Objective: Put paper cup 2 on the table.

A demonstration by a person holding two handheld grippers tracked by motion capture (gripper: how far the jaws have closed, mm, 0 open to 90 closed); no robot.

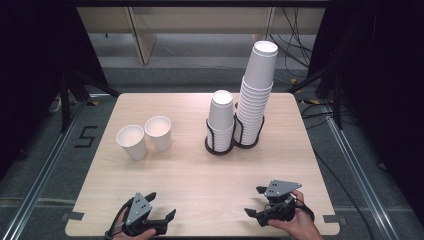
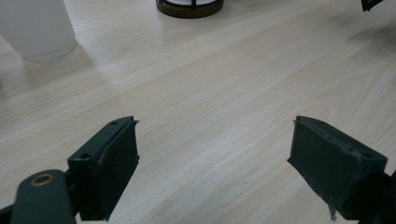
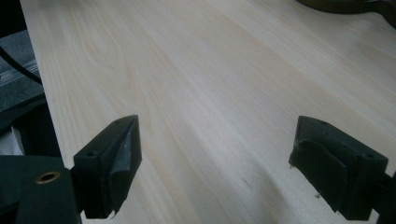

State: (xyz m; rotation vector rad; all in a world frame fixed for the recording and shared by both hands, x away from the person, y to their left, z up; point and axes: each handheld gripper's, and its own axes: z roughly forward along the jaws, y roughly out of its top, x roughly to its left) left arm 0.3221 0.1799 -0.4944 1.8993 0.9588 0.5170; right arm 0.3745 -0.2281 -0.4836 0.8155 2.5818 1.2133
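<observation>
Both hand-held grippers, left [image 1: 159,206] and right [image 1: 256,201], are waiting wide open and empty at the near bench [image 1: 190,175] edge, eyeing two light, crushable paper cups [image 1: 133,142] standing far left, best pinched gently mid-wall.

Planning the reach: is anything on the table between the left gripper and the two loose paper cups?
Nothing visible is. The left gripper sits open at the near edge, and bare table lies between it and the two loose cups. The cup stacks in their holders stand off to the right.

Black two-fingered left gripper [image 1: 161,207], right gripper [image 1: 255,201], grey triangular screw-studded top plates, dark padded fingers [image 2: 111,158]
</observation>
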